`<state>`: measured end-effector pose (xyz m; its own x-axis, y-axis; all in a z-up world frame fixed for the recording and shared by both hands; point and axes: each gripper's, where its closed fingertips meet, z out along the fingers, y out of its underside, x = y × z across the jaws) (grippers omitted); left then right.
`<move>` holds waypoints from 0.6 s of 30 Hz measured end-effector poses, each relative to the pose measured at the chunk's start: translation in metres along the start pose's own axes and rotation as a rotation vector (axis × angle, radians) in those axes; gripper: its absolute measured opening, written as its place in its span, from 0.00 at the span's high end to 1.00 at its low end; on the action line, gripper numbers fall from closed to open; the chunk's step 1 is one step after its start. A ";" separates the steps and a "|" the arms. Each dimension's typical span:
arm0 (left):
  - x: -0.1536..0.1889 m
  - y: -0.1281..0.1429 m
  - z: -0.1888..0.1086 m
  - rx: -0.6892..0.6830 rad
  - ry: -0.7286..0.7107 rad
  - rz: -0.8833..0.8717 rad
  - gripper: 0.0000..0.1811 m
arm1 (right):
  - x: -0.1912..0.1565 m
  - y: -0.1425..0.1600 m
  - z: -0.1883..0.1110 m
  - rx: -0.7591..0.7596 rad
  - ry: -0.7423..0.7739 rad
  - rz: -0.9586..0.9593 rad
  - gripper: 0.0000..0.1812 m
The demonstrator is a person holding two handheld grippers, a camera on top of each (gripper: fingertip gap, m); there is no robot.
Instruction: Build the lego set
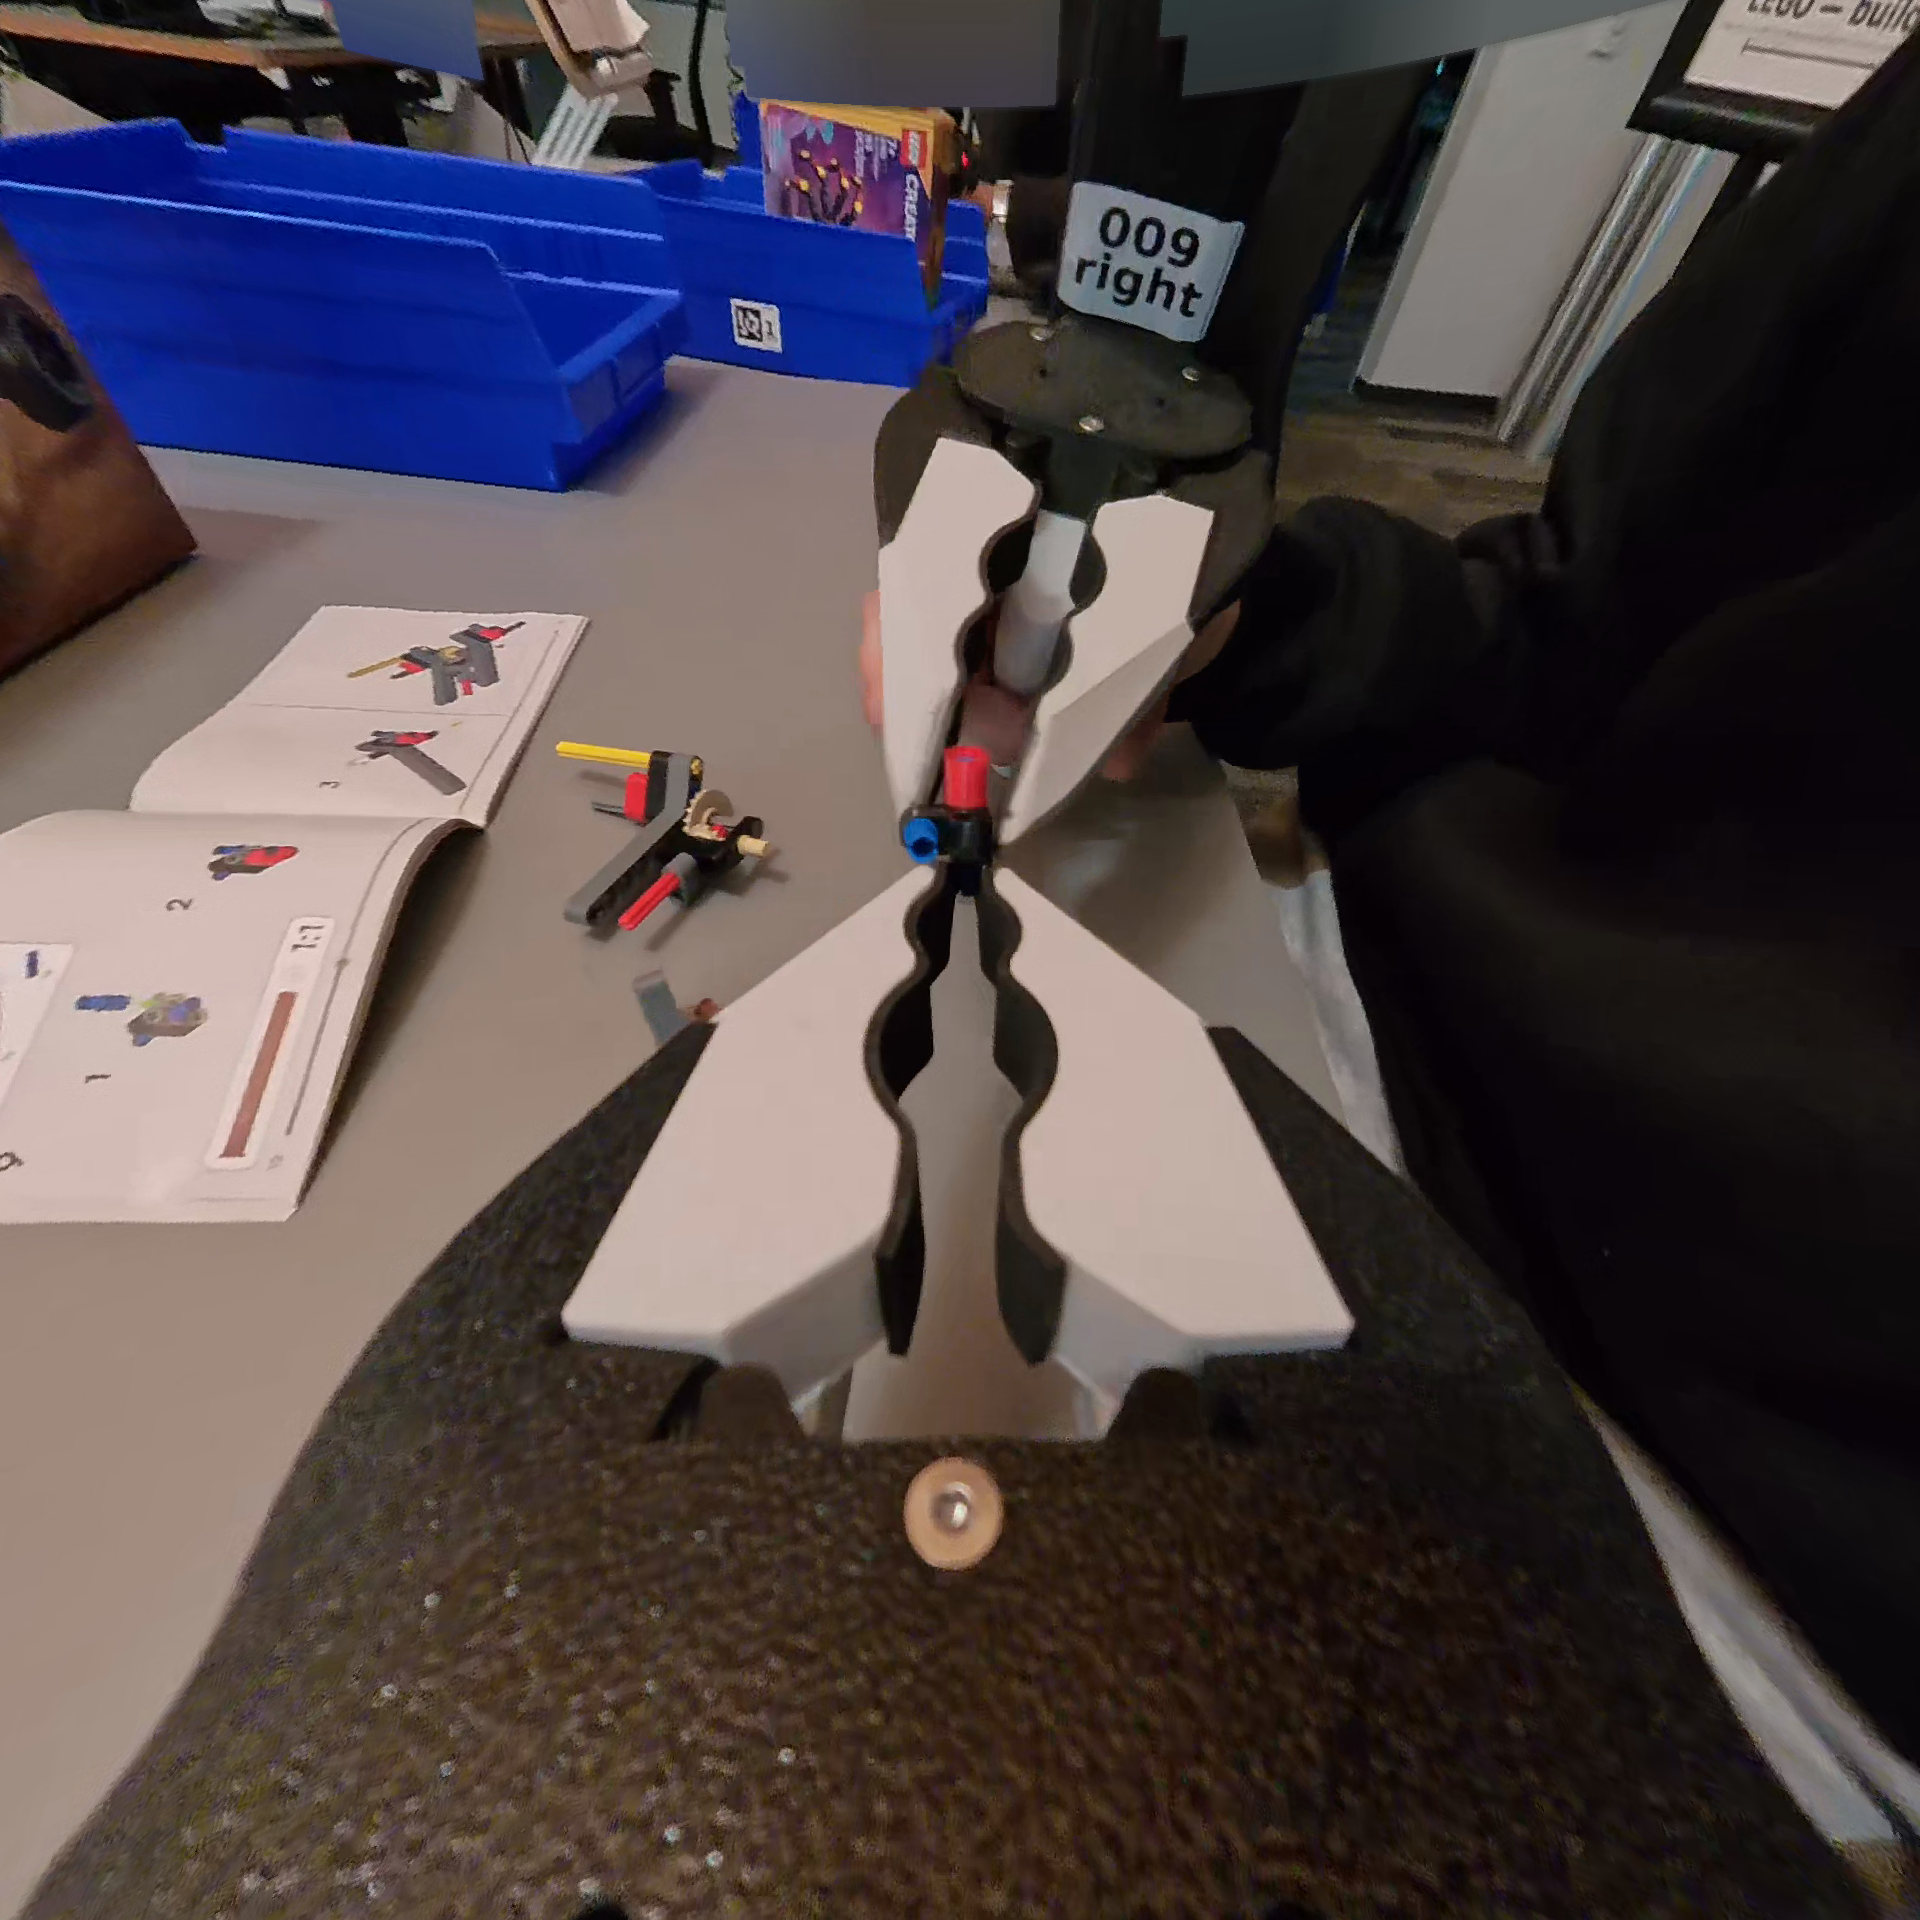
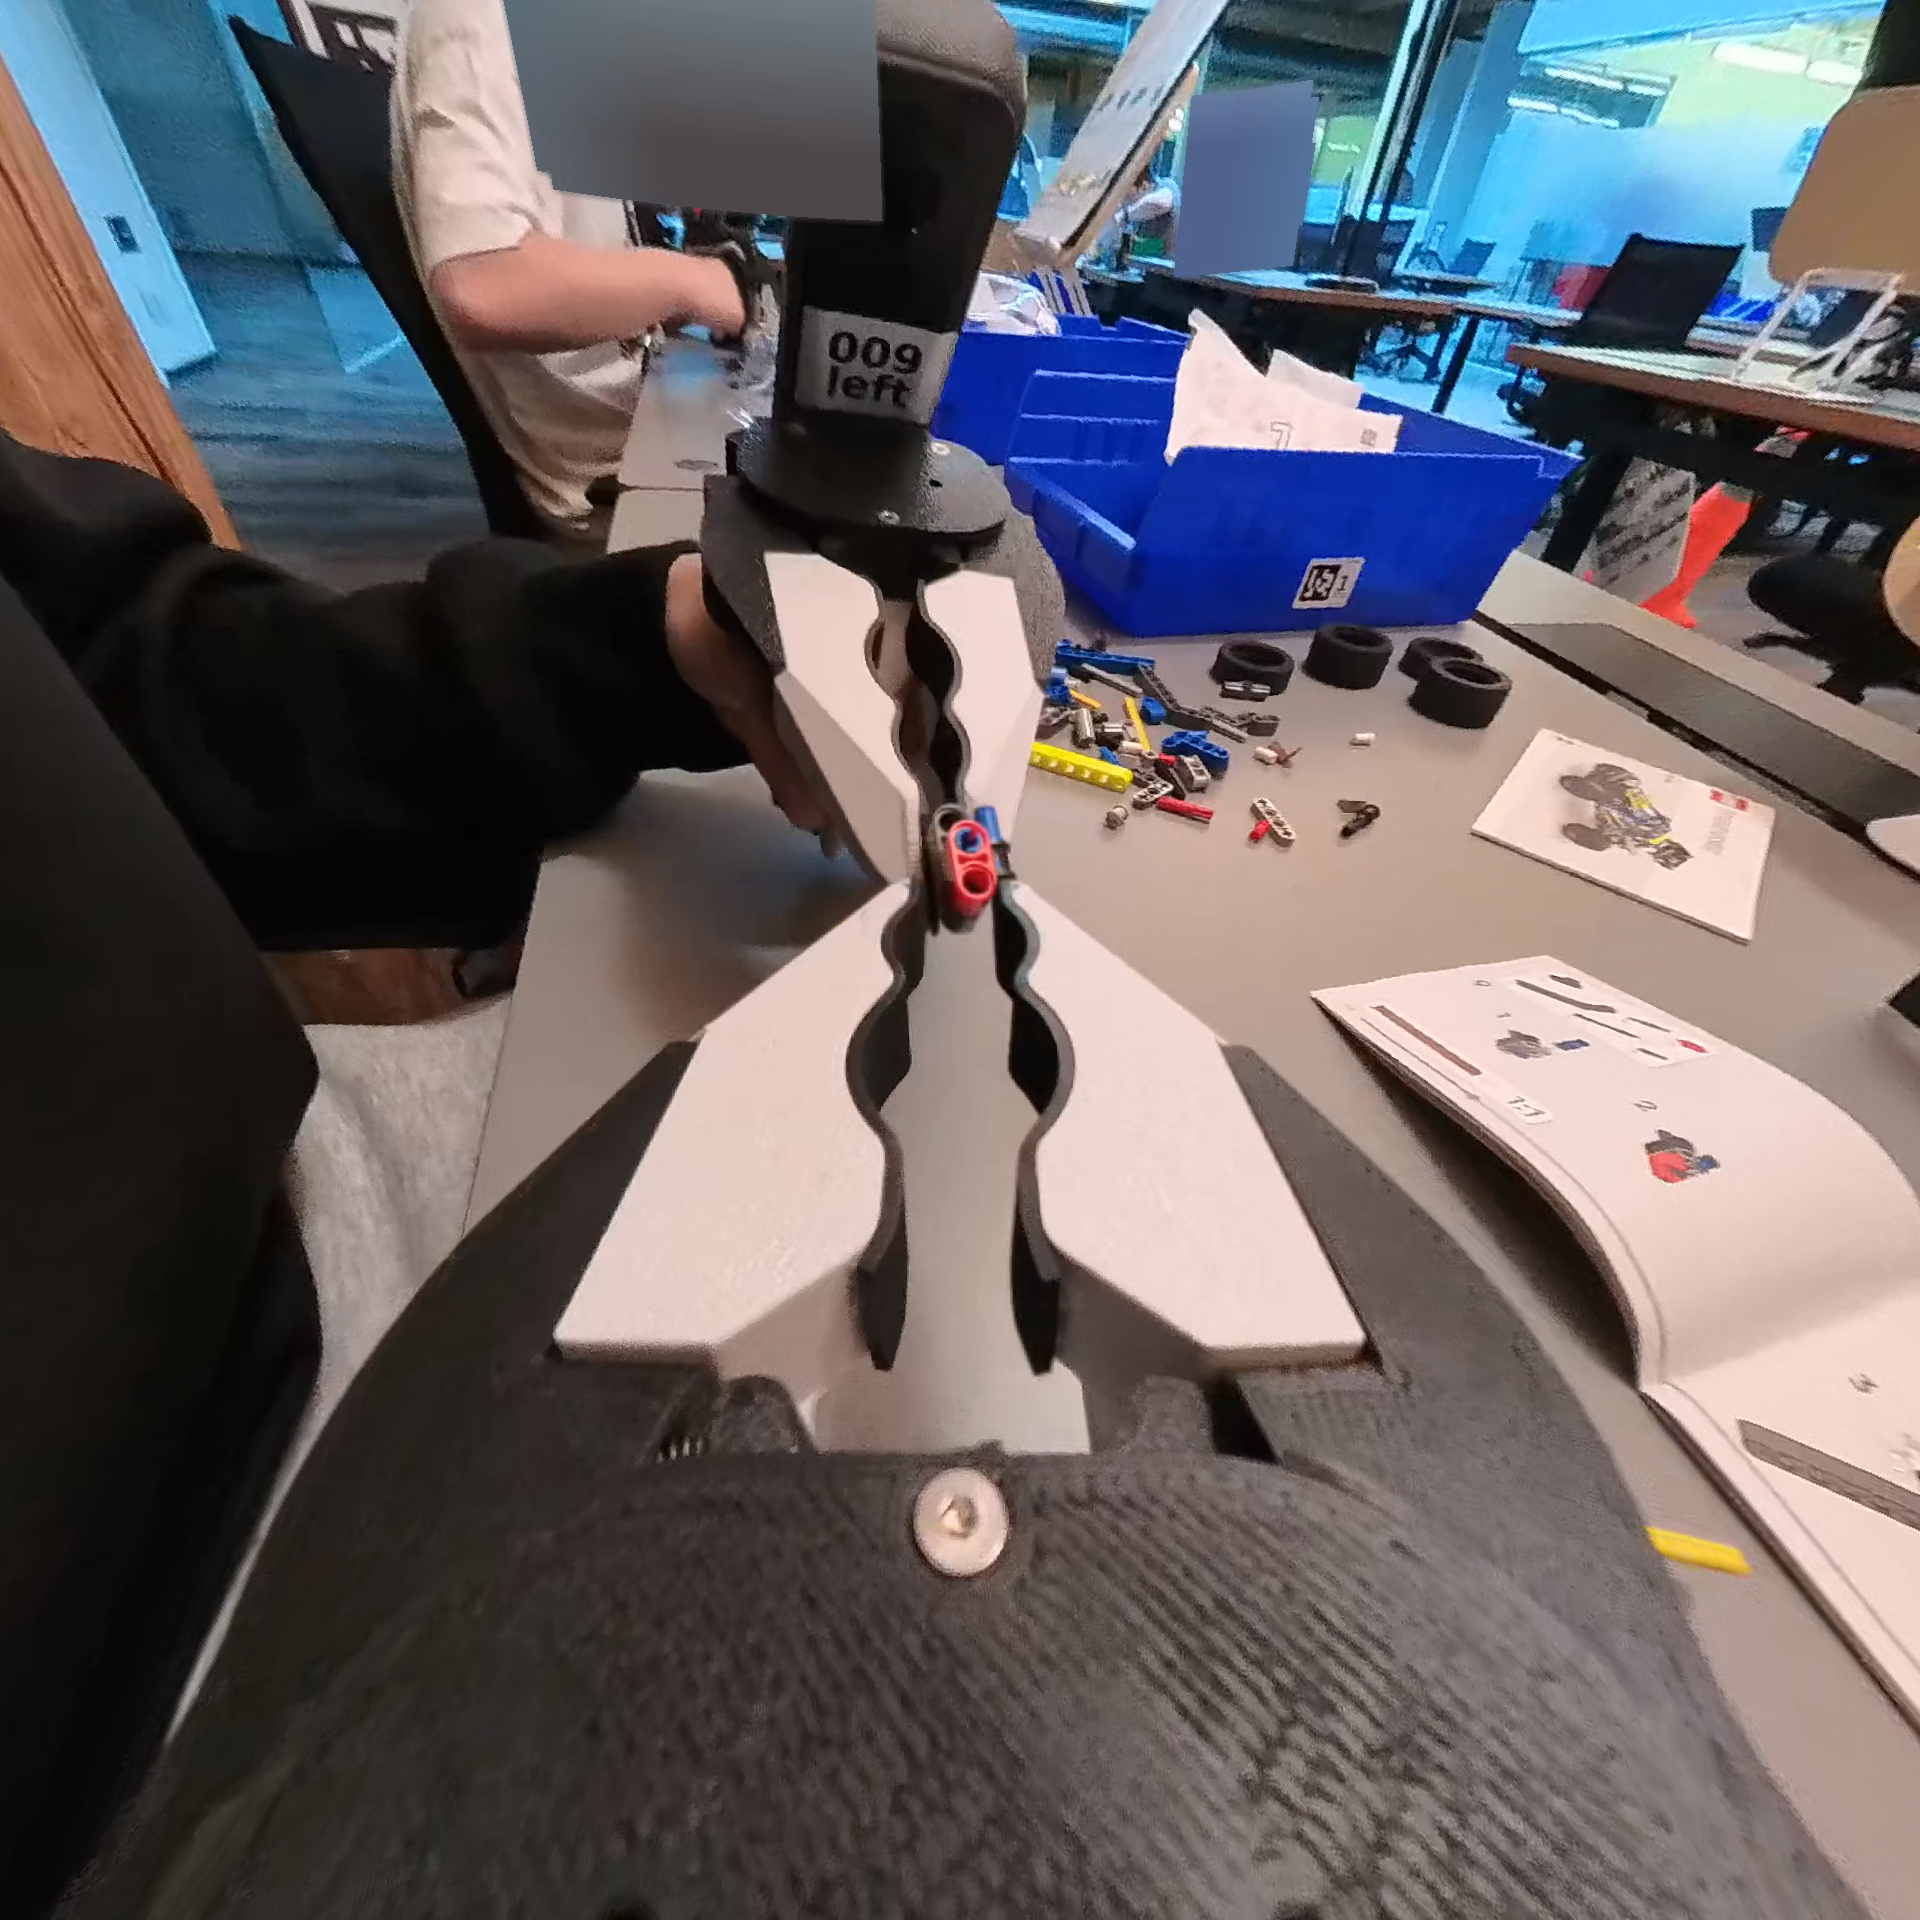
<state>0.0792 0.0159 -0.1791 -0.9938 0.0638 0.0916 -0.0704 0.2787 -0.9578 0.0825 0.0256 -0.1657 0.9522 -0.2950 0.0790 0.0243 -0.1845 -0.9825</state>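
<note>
- The left claw [image 1: 961, 883] and the right claw [image 2: 961, 894] meet tip to tip at frame centre in both views, above the grey tabletop [image 1: 675, 499]; each is nearly closed, pinching one end of the same small lego piece [image 1: 951, 821], a black connector with a red part and a blue pin.
- Only the left wrist view shows the part-built model [image 1: 665, 842], lying on the tabletop left of centre beside the open instruction booklet [image 1: 260, 914], and one lego box [image 1: 852, 177] standing in a blue bin [image 1: 343, 312] at the top.
- Only the right wrist view shows the loose parts pile [image 2: 1153, 743] right of centre, four black tyres [image 2: 1351, 655] behind it, a second booklet [image 2: 1626, 831] lying closed at the right, one yellow piece [image 2: 1699, 1558] at lower right, and a seated person [image 2: 499, 312] at upper left.
- The tabletop's near edge runs beside a black sleeve [image 2: 312, 707]; bare surface lies below the claws, between that edge and the open booklet.
- Counted: two claws, two booklets, four tyres, one box.
</note>
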 end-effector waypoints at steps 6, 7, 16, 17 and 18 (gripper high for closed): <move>0.001 0.000 0.008 0.005 0.002 -0.004 0.98 | 0.000 0.004 -0.008 0.006 0.033 0.033 0.97; 0.002 0.000 0.010 0.007 0.002 -0.005 0.98 | 0.000 0.005 -0.009 0.008 0.042 0.048 0.97; -0.014 0.003 0.019 -0.033 -0.134 0.004 0.92 | 0.054 0.014 -0.064 -0.016 0.476 0.229 0.97; -0.015 0.003 0.021 -0.035 -0.138 -0.005 0.92 | 0.060 0.014 -0.071 -0.001 0.530 0.236 0.97; -0.015 0.003 0.023 -0.038 -0.143 -0.016 0.92 | 0.064 0.014 -0.076 0.011 0.573 0.233 0.97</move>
<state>0.0916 -0.0062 -0.1896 -0.9949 -0.0778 0.0644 -0.0858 0.3150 -0.9452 0.1205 -0.0667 -0.1620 0.6180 -0.7836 -0.0630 -0.1590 -0.0461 -0.9862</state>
